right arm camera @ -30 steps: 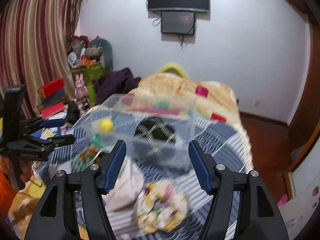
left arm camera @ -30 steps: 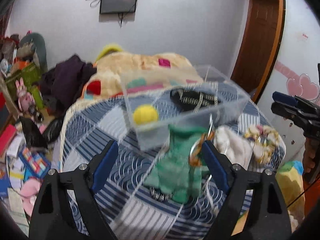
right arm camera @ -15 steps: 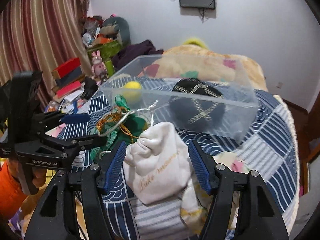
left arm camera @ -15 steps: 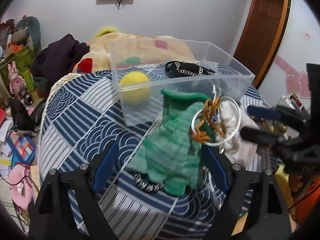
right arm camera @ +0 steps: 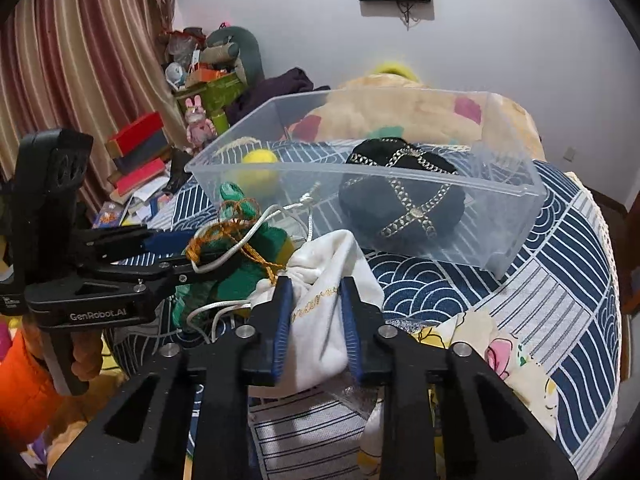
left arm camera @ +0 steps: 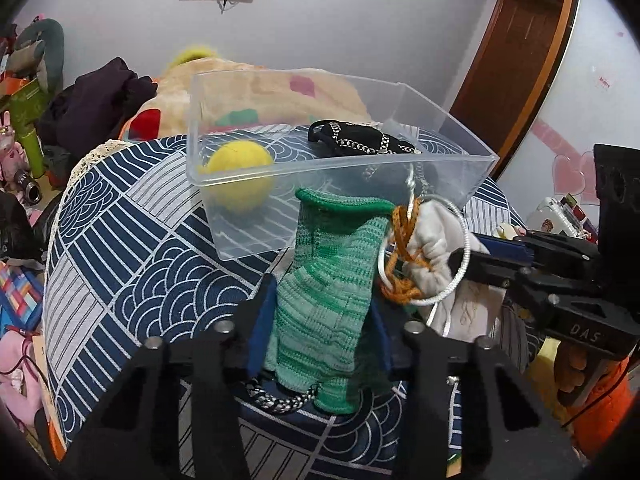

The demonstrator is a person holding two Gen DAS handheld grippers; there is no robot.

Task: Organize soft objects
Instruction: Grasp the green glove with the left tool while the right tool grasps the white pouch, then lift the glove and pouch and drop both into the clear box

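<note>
The left gripper [left arm camera: 318, 336] has its two blue fingers [left arm camera: 261, 328] squeezed in on a green knit pouch [left arm camera: 328, 280]; the pouch sits between them and bulges out below; in the right wrist view this gripper comes in from the left side and its tips are half hidden by the pouch

The right gripper [right arm camera: 316, 320] has its blue fingers [right arm camera: 282, 324] pressed close on a white cloth bag [right arm camera: 324, 280]; the bag is pinched in the middle and puffs out above and below the fingers; gold letters run across the bag but they are too small to read

An orange cord [left arm camera: 402, 256] and a white string [left arm camera: 460, 256] are tangled up between the green pouch and the white bag; the two soft things sit right next to each other and touch

Both of them lie on a bed cover [left arm camera: 132, 264] with blue and white wave shapes, just in front of a clear plastic box [right arm camera: 516, 216]; inside the box are a yellow ball [left arm camera: 240, 174] on the left side and a black pouch with a chain [right arm camera: 404, 196] on the right side; the ball and the black pouch are apart from each other

A cloth with yellow and pink cartoon pictures [right arm camera: 516, 364] lies on the bed cover near the right gripper; behind the box is a fluffy tan blanket [right arm camera: 416, 108] with pink and green patches
</note>
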